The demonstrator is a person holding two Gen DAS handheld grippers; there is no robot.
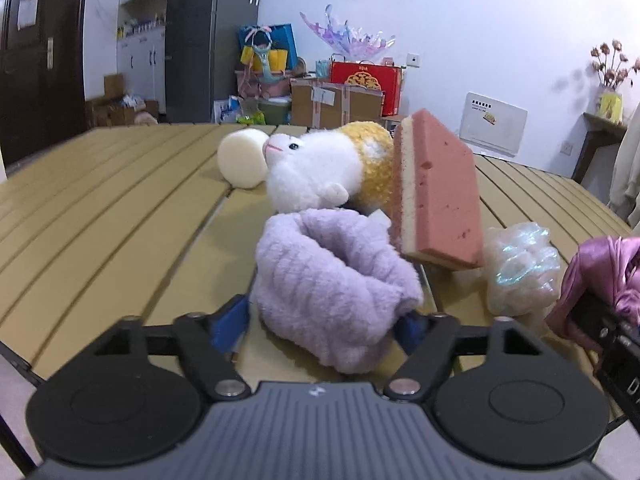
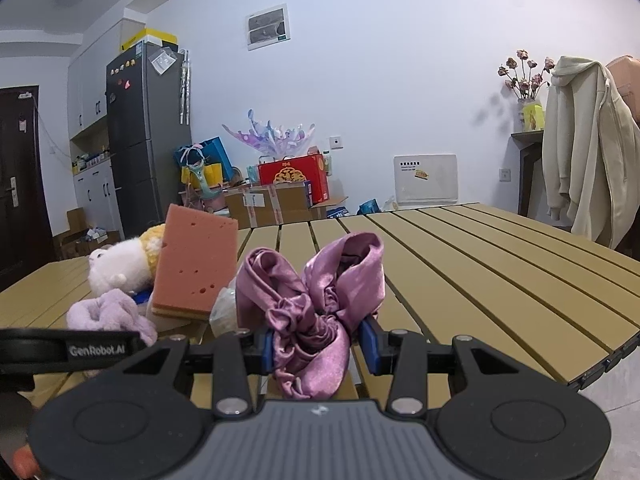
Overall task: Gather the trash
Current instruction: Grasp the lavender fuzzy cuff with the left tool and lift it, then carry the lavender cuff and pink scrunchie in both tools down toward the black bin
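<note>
On the slatted tan counter (image 1: 100,208), we hold our left tongs (image 1: 324,320) around a fluffy lilac cloth (image 1: 336,280), the blue pads pressing its sides. Just behind the lilac cloth lies a white-and-yellow plush toy (image 1: 316,168), with a cream round sponge (image 1: 242,158) beyond the toy's nose. A pink sponge (image 1: 436,192) leans tilted against the plush, to the right of the cloth, and a crumpled iridescent wrapper (image 1: 520,268) sits right of that. Our right tongs (image 2: 320,346) (farther right still of the lilac cloth) are clamped on a shiny mauve satin scrunchie (image 2: 312,300), its folds bulging above the pads.
</note>
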